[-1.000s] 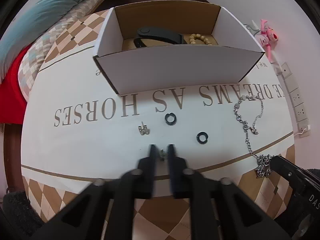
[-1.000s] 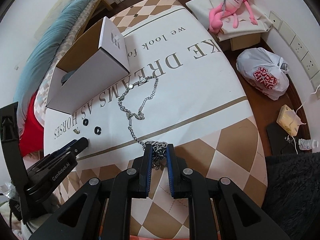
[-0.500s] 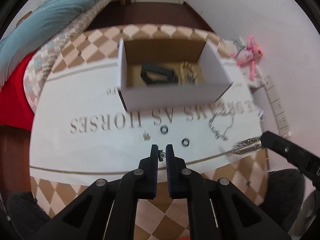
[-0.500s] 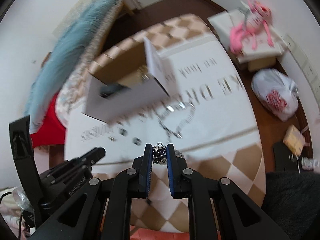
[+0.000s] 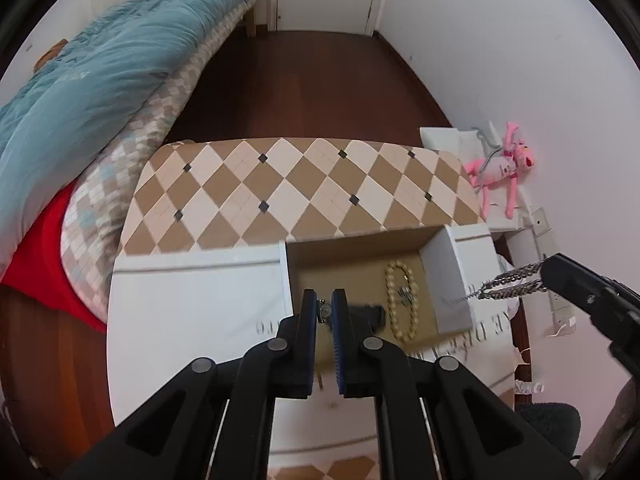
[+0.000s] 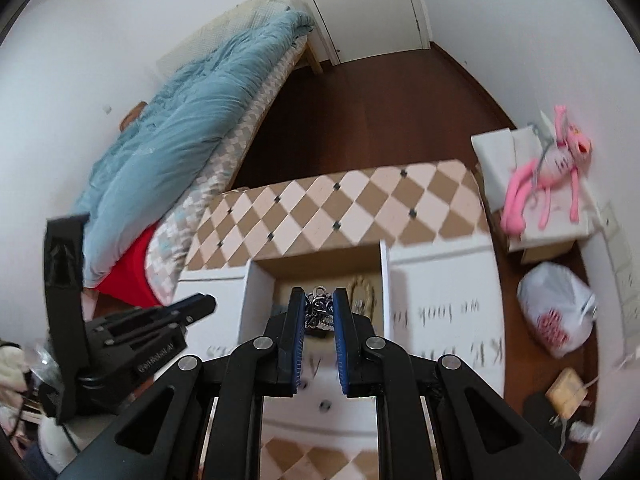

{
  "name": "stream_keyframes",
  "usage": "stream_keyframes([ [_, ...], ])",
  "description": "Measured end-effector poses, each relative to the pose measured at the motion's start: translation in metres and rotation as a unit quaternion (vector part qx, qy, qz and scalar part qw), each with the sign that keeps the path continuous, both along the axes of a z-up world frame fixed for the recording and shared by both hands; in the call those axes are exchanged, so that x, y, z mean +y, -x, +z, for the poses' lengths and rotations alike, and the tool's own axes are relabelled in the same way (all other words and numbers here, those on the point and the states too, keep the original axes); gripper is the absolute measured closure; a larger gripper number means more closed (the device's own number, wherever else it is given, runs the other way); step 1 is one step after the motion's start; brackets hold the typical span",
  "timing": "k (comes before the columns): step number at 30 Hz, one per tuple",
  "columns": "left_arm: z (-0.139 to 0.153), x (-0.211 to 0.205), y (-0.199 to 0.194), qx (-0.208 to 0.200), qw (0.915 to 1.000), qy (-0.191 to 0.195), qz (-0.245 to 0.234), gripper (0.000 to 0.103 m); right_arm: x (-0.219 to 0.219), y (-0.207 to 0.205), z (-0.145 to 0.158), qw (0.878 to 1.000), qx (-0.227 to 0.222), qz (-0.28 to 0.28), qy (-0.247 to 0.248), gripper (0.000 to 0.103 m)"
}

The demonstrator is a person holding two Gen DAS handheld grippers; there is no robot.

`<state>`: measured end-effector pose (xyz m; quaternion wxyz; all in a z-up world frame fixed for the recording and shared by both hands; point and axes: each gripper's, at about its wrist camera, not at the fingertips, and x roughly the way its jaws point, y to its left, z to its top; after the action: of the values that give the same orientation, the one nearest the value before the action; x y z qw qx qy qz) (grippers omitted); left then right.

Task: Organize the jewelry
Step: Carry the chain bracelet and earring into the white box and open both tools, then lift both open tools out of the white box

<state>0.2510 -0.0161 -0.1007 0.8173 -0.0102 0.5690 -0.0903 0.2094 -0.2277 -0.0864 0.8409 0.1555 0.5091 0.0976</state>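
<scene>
My left gripper (image 5: 325, 307) is shut on a small silver earring (image 5: 322, 312) and holds it above the open white cardboard box (image 5: 448, 280). Inside the box lie a beige bead bracelet (image 5: 401, 304) and a black item (image 5: 370, 314). My right gripper (image 6: 319, 307) is shut on the pendant end of a silver chain necklace (image 6: 318, 312), held over the same box (image 6: 256, 292). In the left wrist view the right gripper (image 5: 548, 280) is at the right with the chain (image 5: 508, 284) trailing from it toward the box's right wall.
The box stands on a table with a white and brown diamond-pattern cloth (image 5: 304, 188). A bed with a teal duvet (image 5: 80, 92) lies to the left. A pink plush toy (image 6: 548, 168) and a white plastic bag (image 6: 556, 312) are at the right.
Both grippers have risen from the table and moved forward over the box. The earring and the necklace have come up with them off the cloth.
</scene>
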Motion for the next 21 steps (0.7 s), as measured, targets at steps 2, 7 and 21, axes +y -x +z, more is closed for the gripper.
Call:
stream_keyframes([
  [2,-0.008,-0.001,-0.015,0.011,0.9999,-0.001,-0.003,0.098,0.005,-0.020,-0.009,1.000,0.010,0.006,0.020,0.088],
  [7,-0.034,-0.006,-0.044,0.050,0.9986,-0.012,-0.008,0.098,0.014,-0.056,-0.039,0.997,0.040,0.016,0.057,0.088],
  [21,-0.042,0.003,-0.061,0.062,0.9962,-0.045,0.042,0.027,0.005,-0.083,-0.086,0.990,0.110,0.015,0.084,0.054],
])
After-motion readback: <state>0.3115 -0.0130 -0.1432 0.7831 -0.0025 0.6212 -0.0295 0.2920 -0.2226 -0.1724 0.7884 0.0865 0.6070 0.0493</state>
